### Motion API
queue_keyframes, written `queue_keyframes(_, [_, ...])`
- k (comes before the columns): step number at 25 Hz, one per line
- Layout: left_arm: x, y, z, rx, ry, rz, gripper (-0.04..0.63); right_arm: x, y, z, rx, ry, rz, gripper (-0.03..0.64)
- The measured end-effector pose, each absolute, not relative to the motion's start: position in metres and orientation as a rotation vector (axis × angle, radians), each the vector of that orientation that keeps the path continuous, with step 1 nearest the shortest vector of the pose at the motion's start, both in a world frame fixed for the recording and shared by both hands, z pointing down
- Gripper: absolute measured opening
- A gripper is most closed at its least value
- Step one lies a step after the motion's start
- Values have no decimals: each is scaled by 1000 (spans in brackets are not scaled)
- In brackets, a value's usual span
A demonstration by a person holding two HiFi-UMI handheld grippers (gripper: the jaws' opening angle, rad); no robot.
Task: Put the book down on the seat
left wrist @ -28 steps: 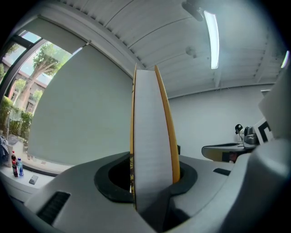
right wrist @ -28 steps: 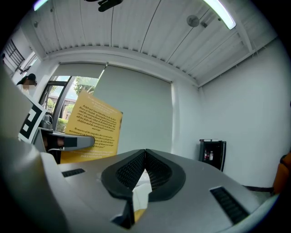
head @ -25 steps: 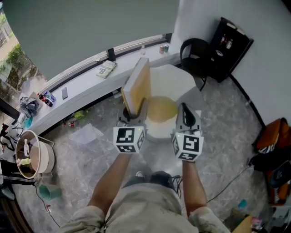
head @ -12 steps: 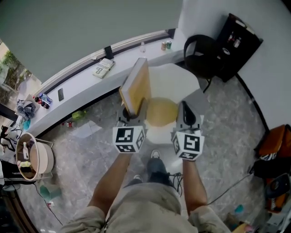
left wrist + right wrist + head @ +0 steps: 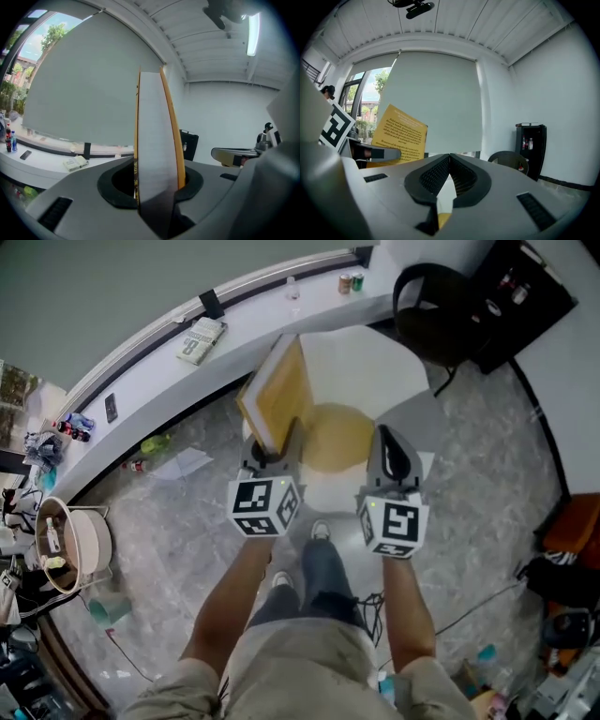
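A yellow-covered book (image 5: 277,396) stands upright on its edge, with my left gripper (image 5: 269,454) shut on its lower end. In the left gripper view the book (image 5: 156,140) shows edge-on, white pages between yellow covers, pressed between the two jaws of the left gripper (image 5: 155,183). Just beyond and below it is the white seat (image 5: 361,362) with a round yellow pad (image 5: 339,434) in its middle. My right gripper (image 5: 393,452) hovers over the seat's near right side, shut and empty. From the right gripper view (image 5: 450,158) the book's printed back cover (image 5: 399,135) appears at the left.
A curved white ledge (image 5: 141,395) runs behind the seat, carrying a small book (image 5: 200,338), a phone (image 5: 111,407) and cans (image 5: 349,282). A black chair (image 5: 439,306) and black cabinet (image 5: 525,287) stand at the right. A basket (image 5: 67,549) sits at the left. The person's feet (image 5: 319,538) are at the seat's near edge.
The person has stepped closer to the seat, so both grippers and the upright book now sit further over it. The book stays held; the right gripper stays shut.
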State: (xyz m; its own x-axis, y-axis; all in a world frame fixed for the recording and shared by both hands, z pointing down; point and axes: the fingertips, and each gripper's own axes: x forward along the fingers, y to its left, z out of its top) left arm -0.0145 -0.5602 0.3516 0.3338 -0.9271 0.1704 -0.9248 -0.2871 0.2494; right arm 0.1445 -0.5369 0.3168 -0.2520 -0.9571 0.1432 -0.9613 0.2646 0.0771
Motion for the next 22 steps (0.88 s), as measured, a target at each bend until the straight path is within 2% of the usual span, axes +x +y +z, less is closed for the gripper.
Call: queue_keyframes(22, [-29, -632, 727, 1768, -1508, -107, 150, 132, -622, 646, 1545, -2326, 316, 5])
